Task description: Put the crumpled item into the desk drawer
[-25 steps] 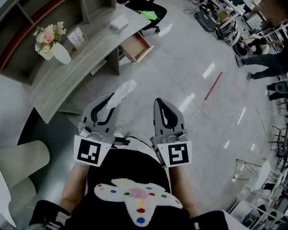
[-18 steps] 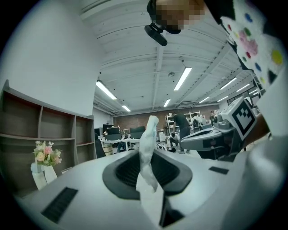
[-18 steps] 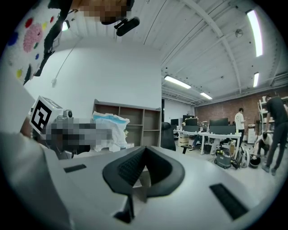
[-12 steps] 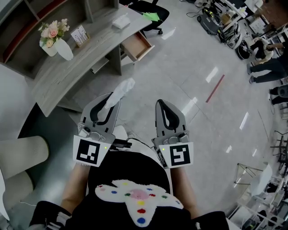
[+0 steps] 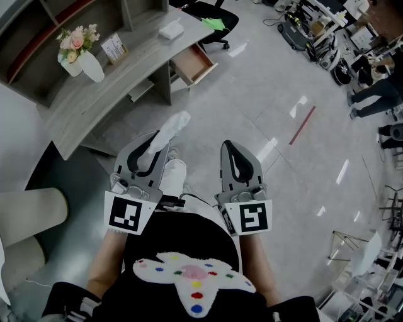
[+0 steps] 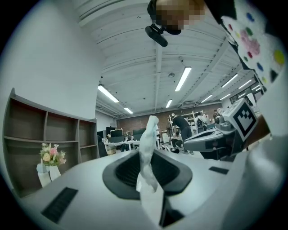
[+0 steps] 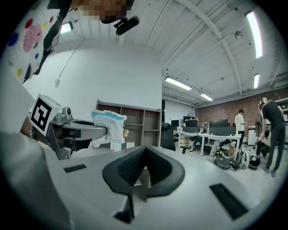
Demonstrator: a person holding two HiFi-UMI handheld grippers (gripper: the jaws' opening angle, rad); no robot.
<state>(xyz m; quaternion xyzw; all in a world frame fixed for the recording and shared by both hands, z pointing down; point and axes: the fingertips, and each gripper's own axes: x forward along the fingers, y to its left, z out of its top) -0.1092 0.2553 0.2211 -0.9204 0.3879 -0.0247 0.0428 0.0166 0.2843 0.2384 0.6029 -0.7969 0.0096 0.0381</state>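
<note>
left claw (image 5: pixel 155 143): jaws partly closed, pinching the crumpled item (image 5: pixel 174 124); white wad sticks out past the tips
right claw (image 5: pixel 230 149): jaws together, nothing in them
drawer (image 5: pixel 192 65): pulled open under worktop (image 5: pixel 88 104), wooden inside showing, well apart from both claws
vase (image 5: pixel 92 66): on worktop, holds flowers (image 5: pixel 77 41)

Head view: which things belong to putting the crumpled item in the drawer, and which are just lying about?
Job: crumpled item, pinched in the left gripper; open desk drawer.
Lying about: flower vase, card stand, white packet, office chair; right gripper, shut and empty.
</note>
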